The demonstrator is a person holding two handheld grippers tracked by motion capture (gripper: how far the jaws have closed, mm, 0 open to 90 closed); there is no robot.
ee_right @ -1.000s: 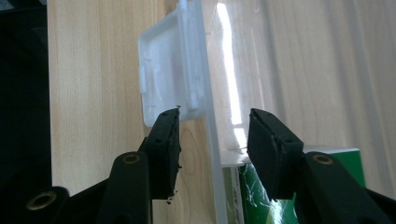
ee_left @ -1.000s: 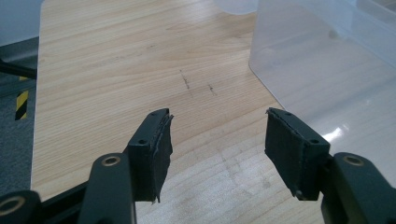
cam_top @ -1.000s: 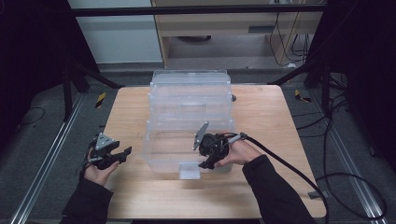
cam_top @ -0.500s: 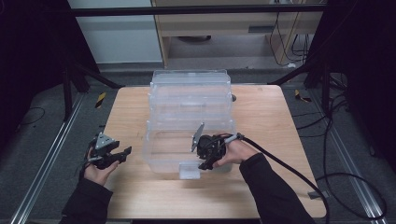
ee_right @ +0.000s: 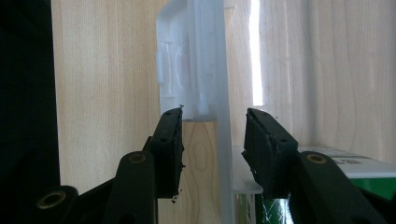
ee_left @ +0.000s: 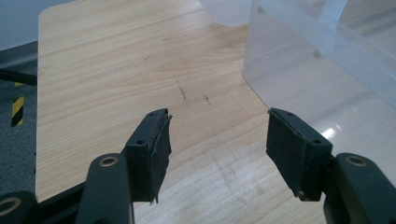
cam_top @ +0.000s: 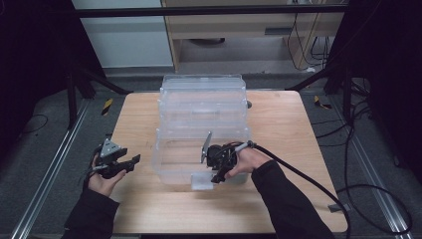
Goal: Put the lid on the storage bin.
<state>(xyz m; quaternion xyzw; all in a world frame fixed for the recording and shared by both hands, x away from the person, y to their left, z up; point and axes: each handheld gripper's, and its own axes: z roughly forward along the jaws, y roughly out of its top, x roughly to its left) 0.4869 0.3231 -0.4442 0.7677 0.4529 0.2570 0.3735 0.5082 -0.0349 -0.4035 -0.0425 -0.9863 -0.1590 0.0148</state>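
wooden table (cam_top: 308, 149), clear bin (cam_top: 201, 124) lengthwise away, right hand-held gripper (cam_top: 217, 172) jaws straddling its front latch (ee_right: 187, 65), ungripped

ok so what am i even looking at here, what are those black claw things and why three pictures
A person sits at a wooden table and holds a hand-operated two-jaw gripper in each hand. The high view comes from a fixed camera above the table. The other two come from small cameras riding on the grippers, looking along their black jaws.

On the table stands a clear plastic storage box with a latch flap on its near wall.

The left gripper waits beside the box, jaws apart over bare wood and holding nothing. The right gripper reaches to the box's near wall; in its own view the jaws straddle that wall by the latch flap, with gaps showing, so it looks not yet clamped.
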